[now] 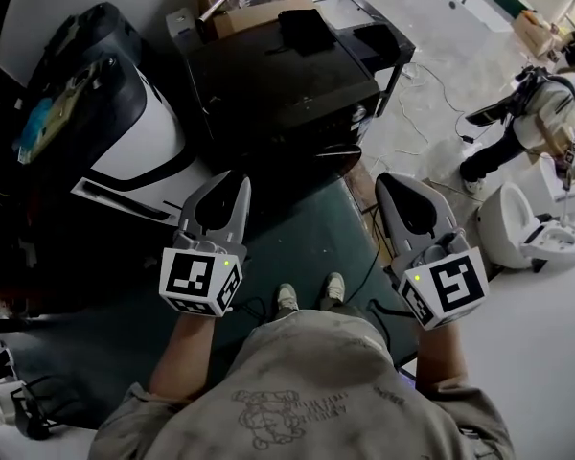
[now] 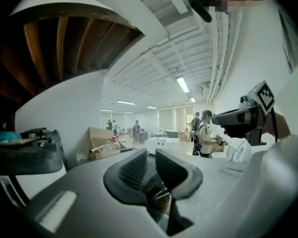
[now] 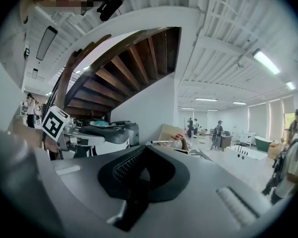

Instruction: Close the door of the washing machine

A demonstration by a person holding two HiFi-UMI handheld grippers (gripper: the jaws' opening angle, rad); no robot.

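The washing machine (image 1: 139, 147) stands at the left, a white body with a dark rounded top (image 1: 86, 56) that has small clutter on it; I cannot tell how its door stands. It also shows in the right gripper view (image 3: 109, 133) and at the left edge of the left gripper view (image 2: 25, 155). My left gripper (image 1: 232, 182) hovers to the right of the machine, apart from it, its jaws a narrow gap apart and empty (image 2: 151, 158). My right gripper (image 1: 395, 182) is held further right over the floor, shut on nothing (image 3: 143, 150).
A black cabinet (image 1: 278, 75) stands straight ahead, with an open cardboard box (image 1: 254, 3) behind it. I stand on a green mat (image 1: 307, 247). A cable (image 1: 369, 257) runs across it. At the right a crouching person (image 1: 541, 113) works by a white fixture (image 1: 532, 233).
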